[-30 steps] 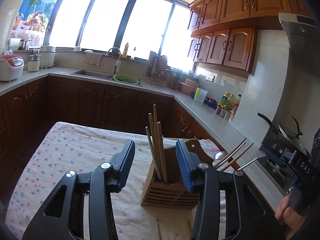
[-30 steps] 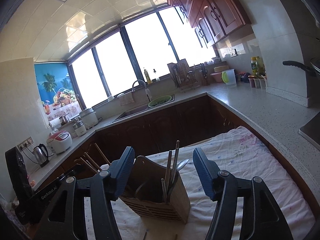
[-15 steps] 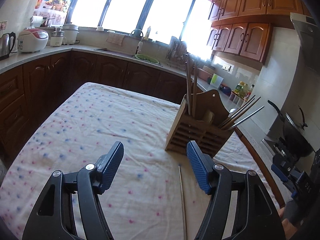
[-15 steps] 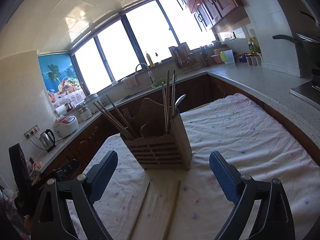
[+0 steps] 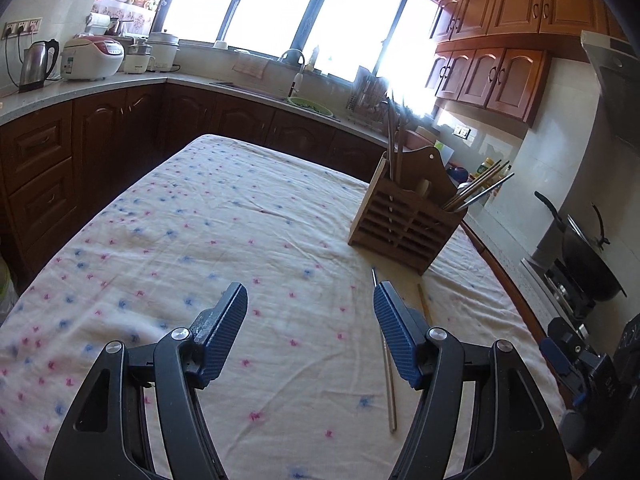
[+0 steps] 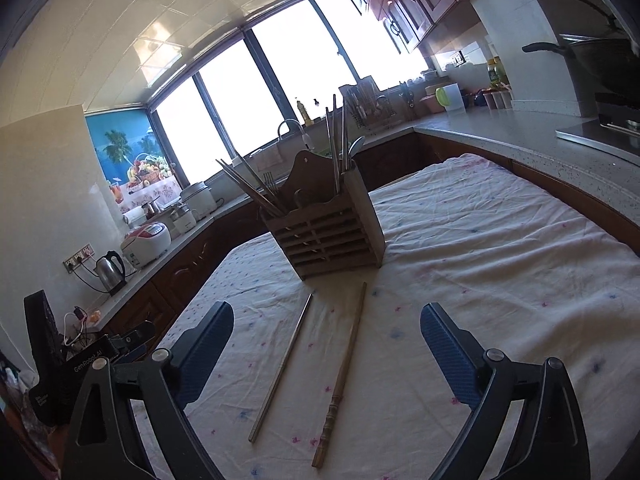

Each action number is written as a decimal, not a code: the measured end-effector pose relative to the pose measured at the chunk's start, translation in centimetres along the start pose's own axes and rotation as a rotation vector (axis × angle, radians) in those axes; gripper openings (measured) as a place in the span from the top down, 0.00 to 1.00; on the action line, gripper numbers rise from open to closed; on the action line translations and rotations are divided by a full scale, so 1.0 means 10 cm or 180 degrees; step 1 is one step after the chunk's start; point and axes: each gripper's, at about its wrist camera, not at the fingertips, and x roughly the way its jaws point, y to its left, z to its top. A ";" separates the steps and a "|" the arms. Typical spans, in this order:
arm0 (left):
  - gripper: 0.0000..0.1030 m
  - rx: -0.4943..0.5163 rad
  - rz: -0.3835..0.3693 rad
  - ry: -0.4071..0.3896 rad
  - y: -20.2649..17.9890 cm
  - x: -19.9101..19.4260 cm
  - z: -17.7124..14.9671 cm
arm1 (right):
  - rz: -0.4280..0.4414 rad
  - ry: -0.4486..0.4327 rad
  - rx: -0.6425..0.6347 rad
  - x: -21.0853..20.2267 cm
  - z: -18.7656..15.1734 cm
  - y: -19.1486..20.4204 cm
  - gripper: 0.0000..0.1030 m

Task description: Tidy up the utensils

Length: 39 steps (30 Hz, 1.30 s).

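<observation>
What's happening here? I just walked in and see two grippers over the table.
A person is sorting utensils with a handheld gripper in each hand. The left gripper and right gripper are both open and empty above the floral tablecloth. A metal chopstick and a wooden chopstick lie loose in front of the wooden utensil holder, which already holds chopsticks and a spoon. Neither loose one is picked up yet.

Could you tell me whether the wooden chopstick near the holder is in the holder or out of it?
Out. The wooden chopstick lies flat on the tablecloth in front of the wooden holder, beside a metal chopstick.
</observation>
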 end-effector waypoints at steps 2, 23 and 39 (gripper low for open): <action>0.35 0.0016 -0.0015 0.0013 -0.01 -0.04 -0.04 | -0.0016 0.0009 -0.0014 -0.04 -0.03 0.00 0.05; 0.00 0.0678 0.0175 -0.0682 -0.38 -0.71 -0.39 | -0.0462 -0.0688 -0.0998 -0.72 -0.30 0.44 0.00; 0.00 0.0831 0.0401 -0.0567 -0.39 -0.60 -0.65 | -0.0550 -0.0644 -0.1130 -0.71 -0.52 0.45 0.00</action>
